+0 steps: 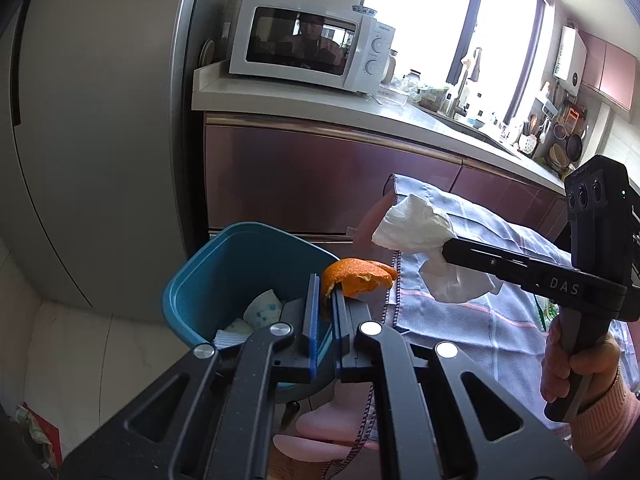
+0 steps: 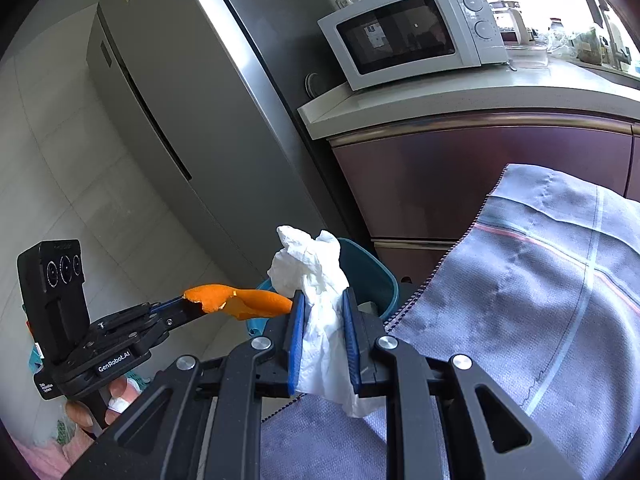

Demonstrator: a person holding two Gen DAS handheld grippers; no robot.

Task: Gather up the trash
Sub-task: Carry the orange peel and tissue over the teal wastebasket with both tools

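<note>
My left gripper (image 1: 325,284) is shut on an orange peel (image 1: 356,277) and holds it over the right rim of a blue trash bin (image 1: 208,272). The bin holds paper scraps (image 1: 264,312). My right gripper (image 2: 323,300) is shut on a crumpled white tissue (image 2: 316,276) and holds it just right of the bin (image 2: 380,280), above the cloth. In the left wrist view the tissue (image 1: 416,224) and right gripper (image 1: 448,254) hang at the right. In the right wrist view the peel (image 2: 240,300) and left gripper (image 2: 188,308) sit at the left.
A blue-grey checked cloth (image 1: 472,280) covers the surface on the right and also shows in the right wrist view (image 2: 540,280). A grey fridge (image 1: 100,120) stands at the left. A purple cabinet (image 1: 320,176) with a counter and white microwave (image 1: 308,46) stands behind the bin.
</note>
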